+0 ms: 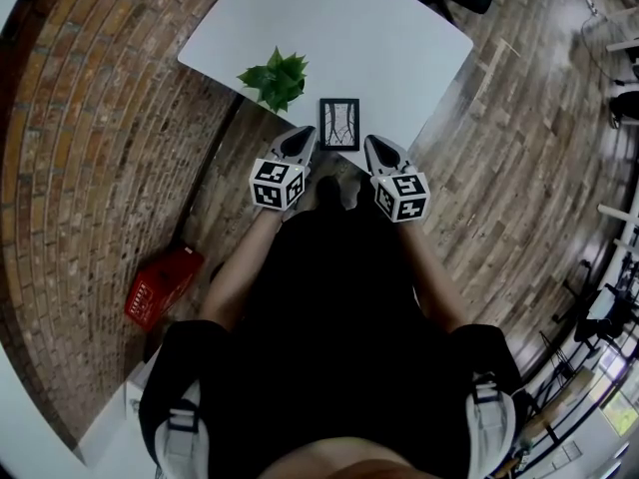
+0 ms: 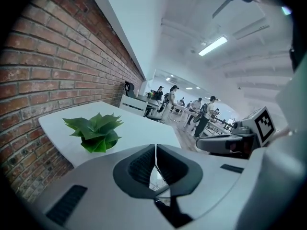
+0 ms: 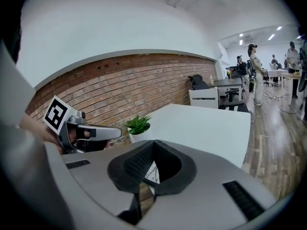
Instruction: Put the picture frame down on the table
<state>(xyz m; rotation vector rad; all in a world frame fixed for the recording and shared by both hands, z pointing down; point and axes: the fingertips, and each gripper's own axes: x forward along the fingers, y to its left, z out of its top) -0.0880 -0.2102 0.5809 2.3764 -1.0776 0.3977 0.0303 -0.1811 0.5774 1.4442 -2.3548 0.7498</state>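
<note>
Both tongs, left and right, are closed tip to tip on nothing, and the frame appears to lie flat on the surface just ahead, between them, probably light, stiff and breakable, best gripped by its side edges.

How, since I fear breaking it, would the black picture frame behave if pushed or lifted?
The picture frame looks thin and rigid, so it would probably slide, not roll, on the smooth white table. It sits by the near edge, so a push that way might drop it.
</note>
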